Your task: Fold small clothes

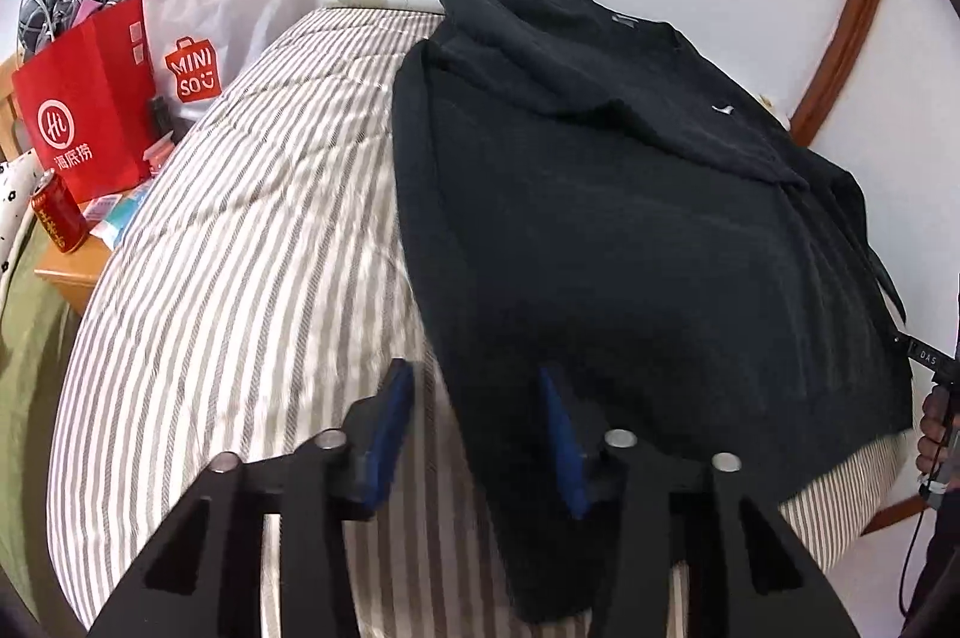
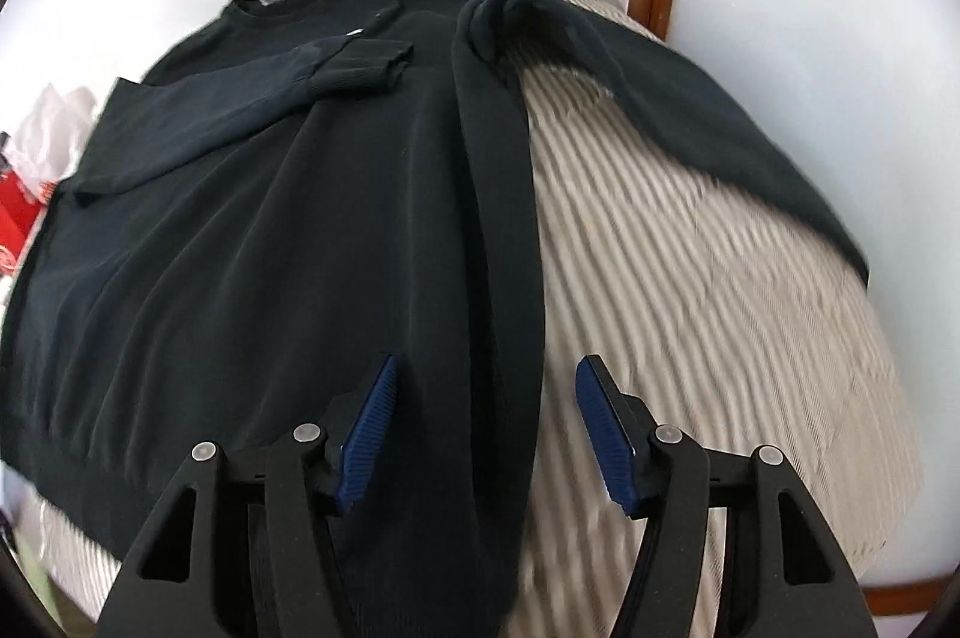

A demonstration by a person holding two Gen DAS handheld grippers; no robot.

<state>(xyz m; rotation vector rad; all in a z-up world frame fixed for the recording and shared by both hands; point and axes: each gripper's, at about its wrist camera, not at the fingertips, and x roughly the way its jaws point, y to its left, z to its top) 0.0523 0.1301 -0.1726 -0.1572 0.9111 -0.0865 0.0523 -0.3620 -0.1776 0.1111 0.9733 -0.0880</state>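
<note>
A black long-sleeved sweater lies flat on a grey-and-white striped bedcover, neck toward the wall. One sleeve is folded across the chest. The other sleeve stretches off to the right over the stripes. My left gripper hovers over the sweater's lower left edge, open, with the hem's side edge and bare cover showing between its blue pads. My right gripper is open above the sweater's right side; a long dark fold of fabric runs between its pads, untouched.
A wooden bedside table left of the bed holds a red paper bag, a white Miniso bag and a red can. A white wall with a brown wooden frame stands behind. A person's hand shows at the right edge.
</note>
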